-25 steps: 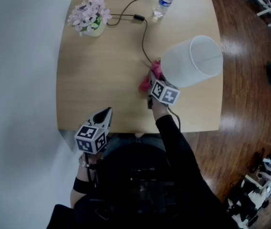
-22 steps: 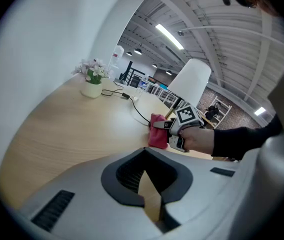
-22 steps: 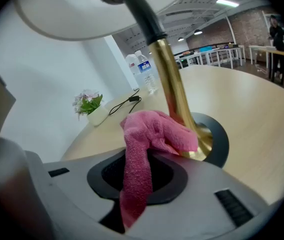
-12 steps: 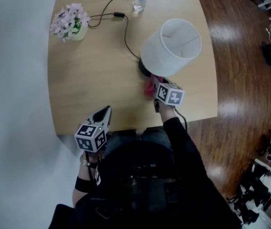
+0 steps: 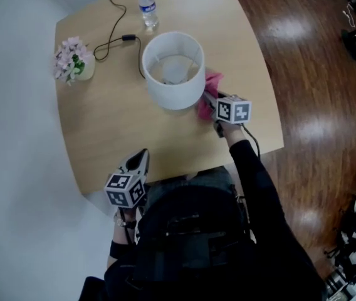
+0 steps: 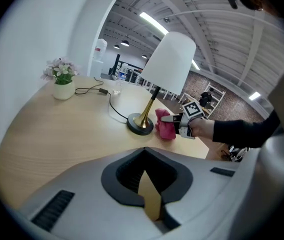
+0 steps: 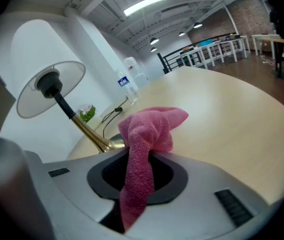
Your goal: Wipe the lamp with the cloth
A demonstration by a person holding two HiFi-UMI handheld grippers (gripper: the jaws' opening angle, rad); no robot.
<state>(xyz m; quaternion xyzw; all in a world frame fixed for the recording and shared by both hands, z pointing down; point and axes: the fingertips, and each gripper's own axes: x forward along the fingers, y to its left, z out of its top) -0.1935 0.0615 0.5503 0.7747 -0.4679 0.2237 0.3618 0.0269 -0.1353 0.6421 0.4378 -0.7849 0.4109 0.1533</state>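
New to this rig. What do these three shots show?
No robot: a person holds a two-jaw gripper in each hand. The head view looks down from their head; the other two views ride on the grippers, looking along the jaws. On the light wooden table are a lamp with a white shade and brass stem, a small pot of pink flowers, a clear water bottle and a black cord. The right gripper is shut on a pink cloth beside the lamp's base. The left gripper is shut and empty.
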